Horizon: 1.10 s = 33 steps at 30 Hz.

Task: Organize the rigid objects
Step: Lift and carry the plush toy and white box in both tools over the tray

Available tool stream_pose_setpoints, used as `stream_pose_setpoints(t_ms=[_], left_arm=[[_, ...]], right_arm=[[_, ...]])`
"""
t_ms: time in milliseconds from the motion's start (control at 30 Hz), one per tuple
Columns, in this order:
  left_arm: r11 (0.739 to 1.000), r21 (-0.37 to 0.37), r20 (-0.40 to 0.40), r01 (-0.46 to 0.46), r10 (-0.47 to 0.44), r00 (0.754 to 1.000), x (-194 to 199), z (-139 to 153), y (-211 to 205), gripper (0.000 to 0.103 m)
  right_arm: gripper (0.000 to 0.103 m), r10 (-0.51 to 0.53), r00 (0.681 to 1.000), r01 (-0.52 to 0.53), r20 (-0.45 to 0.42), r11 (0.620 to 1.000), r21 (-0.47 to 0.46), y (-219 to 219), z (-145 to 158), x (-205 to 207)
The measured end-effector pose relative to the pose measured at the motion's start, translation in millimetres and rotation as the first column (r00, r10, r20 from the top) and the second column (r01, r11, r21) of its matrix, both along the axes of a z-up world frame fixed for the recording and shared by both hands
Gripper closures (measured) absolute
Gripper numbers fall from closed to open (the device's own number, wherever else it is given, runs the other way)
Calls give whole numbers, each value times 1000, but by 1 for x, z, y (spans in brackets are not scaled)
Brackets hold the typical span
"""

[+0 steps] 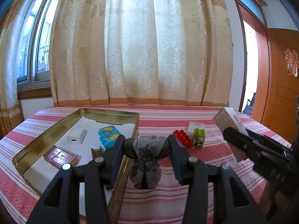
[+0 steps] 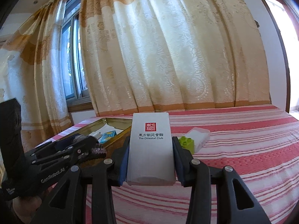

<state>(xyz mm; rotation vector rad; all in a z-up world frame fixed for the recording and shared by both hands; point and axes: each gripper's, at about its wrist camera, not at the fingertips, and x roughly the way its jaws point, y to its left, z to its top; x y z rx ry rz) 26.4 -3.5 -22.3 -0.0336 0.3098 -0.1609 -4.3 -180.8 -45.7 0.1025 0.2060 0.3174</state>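
My left claw (image 1: 145, 145) clamped on grey furry toy (image 1: 144, 160), just right of gold tin (image 1: 37, 147). My right claw (image 2: 151, 160) grips white box (image 2: 151, 145) above striped surface (image 2: 243, 158). Farther: red brick (image 1: 184, 138), green brick (image 1: 199, 137).

Glossy gold metal tin (image 1: 46, 130); woven striped cloth (image 1: 168, 196); fuzzy gray obj (image 1: 144, 160).

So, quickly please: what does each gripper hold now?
Left gripper: closed on a grey fuzzy object.
Right gripper: closed on a white box.
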Motion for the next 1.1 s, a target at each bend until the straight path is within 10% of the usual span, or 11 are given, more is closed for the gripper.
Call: stream_pose_setpoints(t_ms=[233,1100], left_arm=[[1000,1,8,-12,12,1000,-2,0,4,58],[999,-8,24,-39,39,999,-5,0,19,57]], right_arm=[[59,27,997,-18,68,990,-139,35,-4,-13],[59,72,996,-73,55,997,24,34,1,-3]])
